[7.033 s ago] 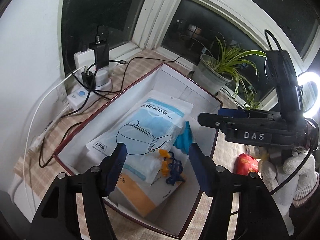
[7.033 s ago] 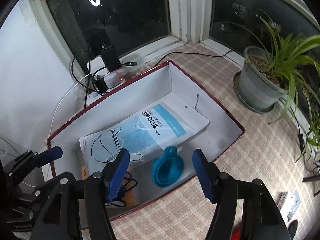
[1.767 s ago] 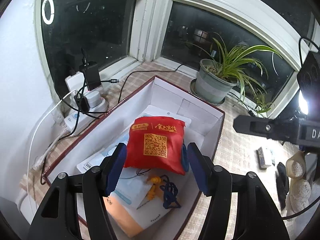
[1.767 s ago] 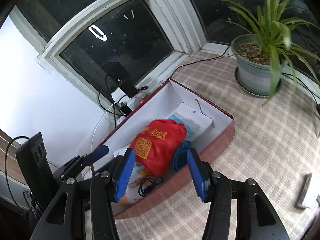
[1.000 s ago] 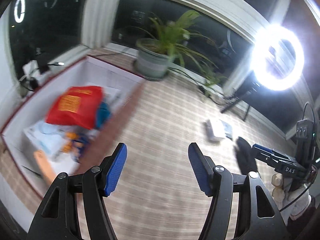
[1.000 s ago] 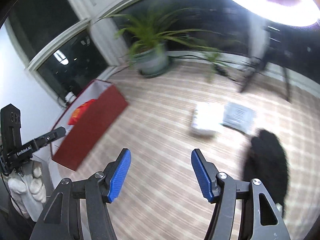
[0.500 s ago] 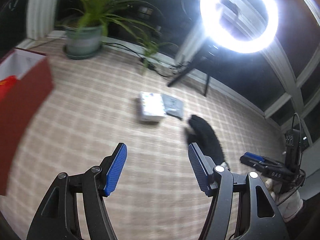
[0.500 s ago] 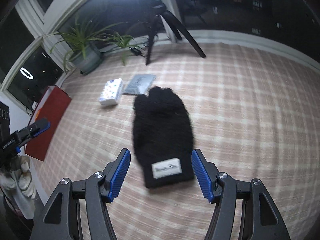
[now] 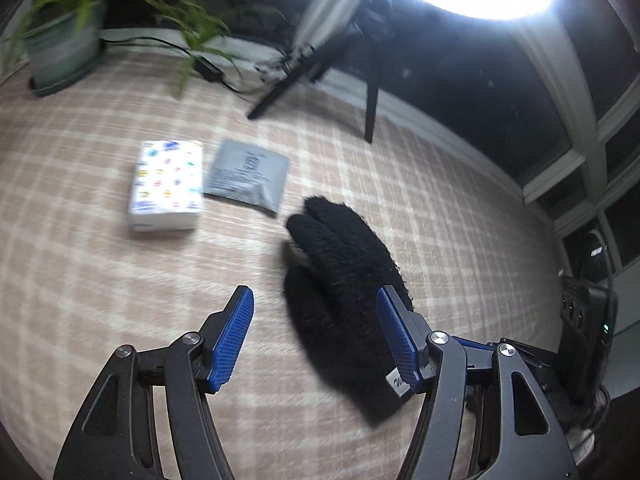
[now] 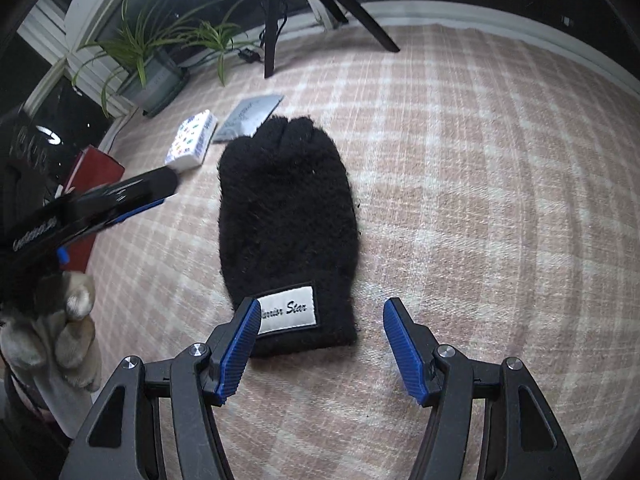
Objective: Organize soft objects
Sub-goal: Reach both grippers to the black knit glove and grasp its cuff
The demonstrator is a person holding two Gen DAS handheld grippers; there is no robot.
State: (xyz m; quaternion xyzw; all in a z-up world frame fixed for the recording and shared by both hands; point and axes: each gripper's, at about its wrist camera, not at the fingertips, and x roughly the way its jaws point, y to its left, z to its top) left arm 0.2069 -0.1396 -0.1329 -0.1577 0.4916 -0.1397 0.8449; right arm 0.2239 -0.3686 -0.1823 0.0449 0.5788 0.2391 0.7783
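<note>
A fuzzy black glove (image 10: 286, 216) with a white cuff label lies flat on the checked tabletop (image 10: 480, 184), right of a tissue pack (image 10: 192, 140) and grey pouch (image 10: 250, 114), with bare cloth to its right. I hold my left hand-held gripper (image 9: 316, 334) and right hand-held gripper (image 10: 322, 346) spread wide just above its cuff.

So the glove (image 10: 286, 216) lies flat on the checked cloth (image 10: 480, 200), cuff toward the camera, fingertips pointing to 12 o'clock. At about 10 o'clock from its fingertips sits a flat pouch (image 10: 250, 114), and just beside that, further toward 9, a tissue pack (image 10: 192, 140). Way back around 11 there's a potted plant (image 10: 154, 74), with tripod legs (image 10: 272, 12) at 12. A box (image 10: 94, 176) sits off at 9 o'clock.
</note>
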